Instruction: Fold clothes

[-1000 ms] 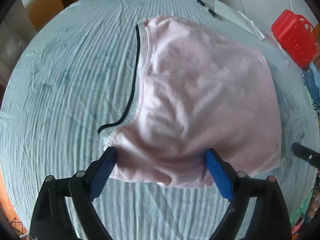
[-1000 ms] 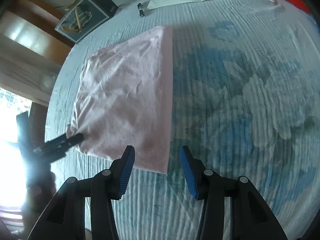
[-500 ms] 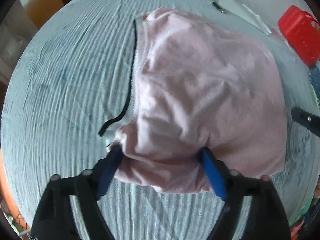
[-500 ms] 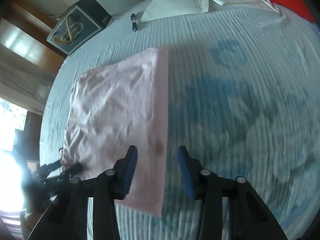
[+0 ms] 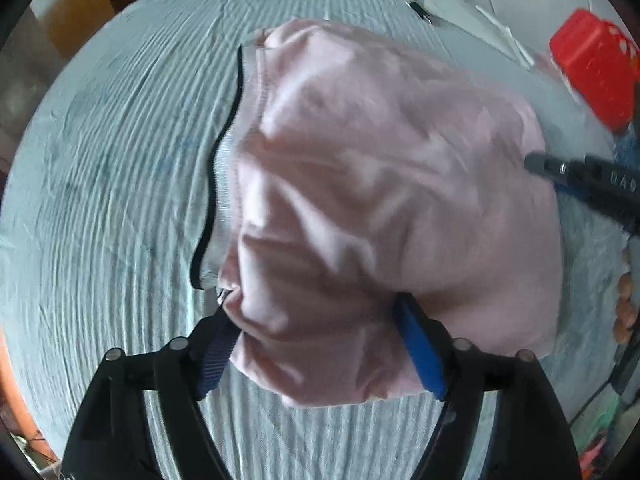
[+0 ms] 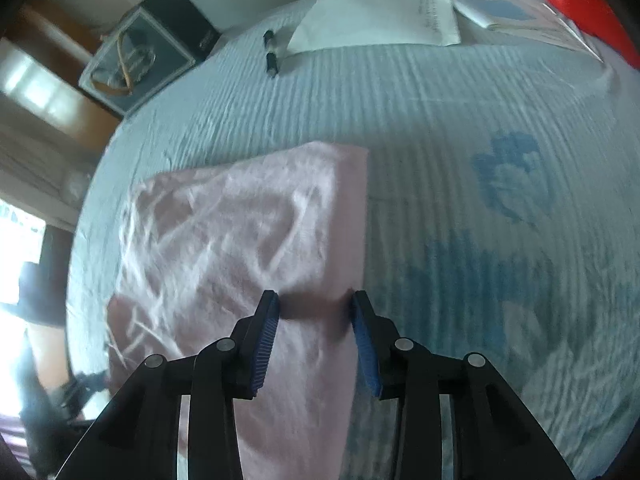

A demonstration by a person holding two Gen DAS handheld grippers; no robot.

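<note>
A pink garment (image 5: 380, 184) with a grey and black trimmed edge lies folded on the light blue bedcover (image 5: 112, 168). My left gripper (image 5: 316, 324) is open, its jaws wide apart on either side of the garment's bunched near corner. The cloth lies between the blue pads (image 5: 420, 352). In the right wrist view the same garment (image 6: 240, 248) lies flat. My right gripper (image 6: 316, 312) is open, with its pads over the garment's right fold edge. The right gripper's tip also shows in the left wrist view (image 5: 580, 176) at the garment's far right side.
A red plastic basket (image 5: 592, 68) stands at the far right. White papers (image 6: 380, 20) and a black pen (image 6: 271, 56) lie at the back of the bed. A dark framed box (image 6: 148, 52) sits at the back left corner by wooden furniture.
My left gripper has pushed forward into the garment's near corner, bunching it. My right gripper has moved forward and left over the garment's right edge, which now lies between its pads.
</note>
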